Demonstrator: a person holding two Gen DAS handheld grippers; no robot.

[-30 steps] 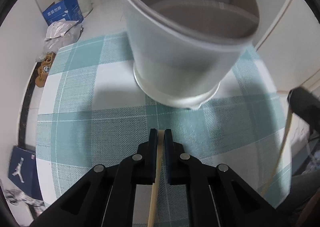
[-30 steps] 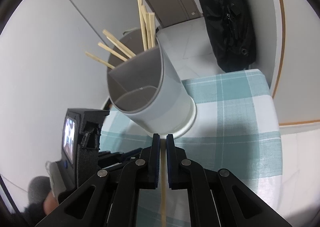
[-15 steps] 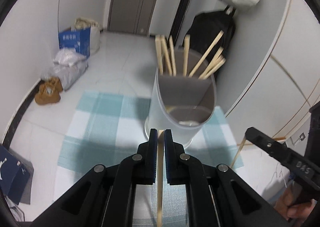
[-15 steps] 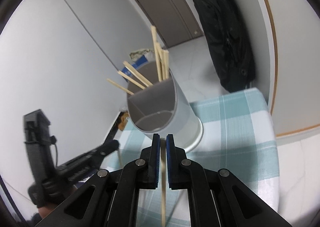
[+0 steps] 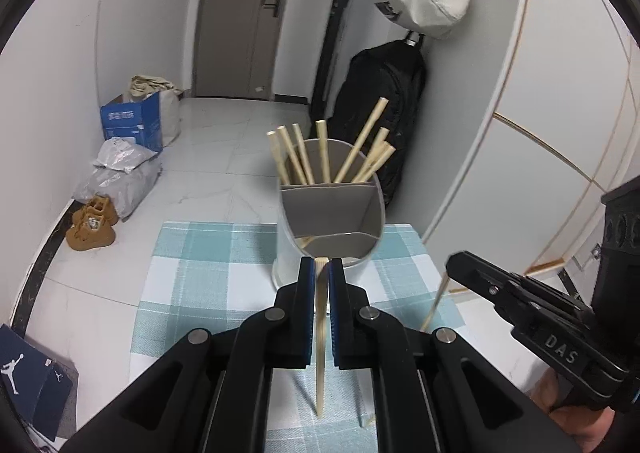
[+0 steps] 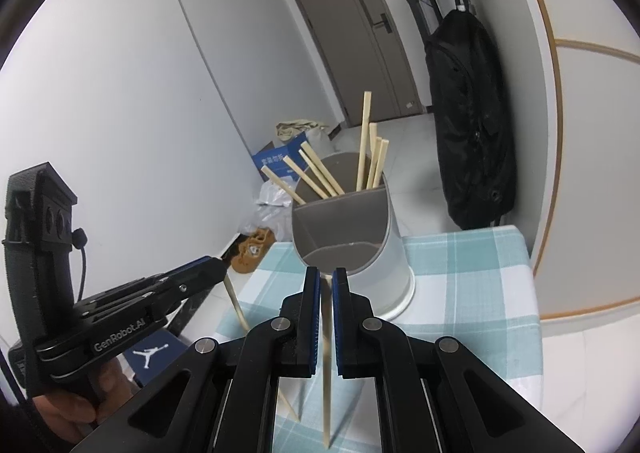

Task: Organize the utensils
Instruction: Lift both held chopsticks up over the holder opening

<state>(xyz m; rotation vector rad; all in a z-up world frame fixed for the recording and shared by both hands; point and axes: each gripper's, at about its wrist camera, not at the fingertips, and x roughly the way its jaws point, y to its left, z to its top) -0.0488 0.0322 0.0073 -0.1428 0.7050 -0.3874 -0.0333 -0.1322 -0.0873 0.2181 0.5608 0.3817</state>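
A grey divided utensil holder [image 5: 332,221] stands on the teal checked tablecloth [image 5: 192,253]; it also shows in the right wrist view [image 6: 348,229]. Several wooden chopsticks [image 5: 316,157] lean in its far compartment. My left gripper [image 5: 321,273] is shut on a chopstick [image 5: 320,341] that hangs down, held above the table in front of the holder. My right gripper [image 6: 326,281] is shut on another chopstick [image 6: 327,365], also hanging down. Each gripper shows in the other's view: the right one [image 5: 454,265], the left one [image 6: 220,265].
The table is small, with edges close on all sides. Beyond it on the floor are a blue box [image 5: 130,121], grey bags [image 5: 120,177] and brown shoes [image 5: 92,225]. A black backpack [image 5: 384,109] hangs by the wall right of the holder. Jordan boxes [image 5: 32,377] lie left.
Both grippers have lifted up and back from the holder, each keeping its chopstick. The holder went from filling the left view to standing small ahead.
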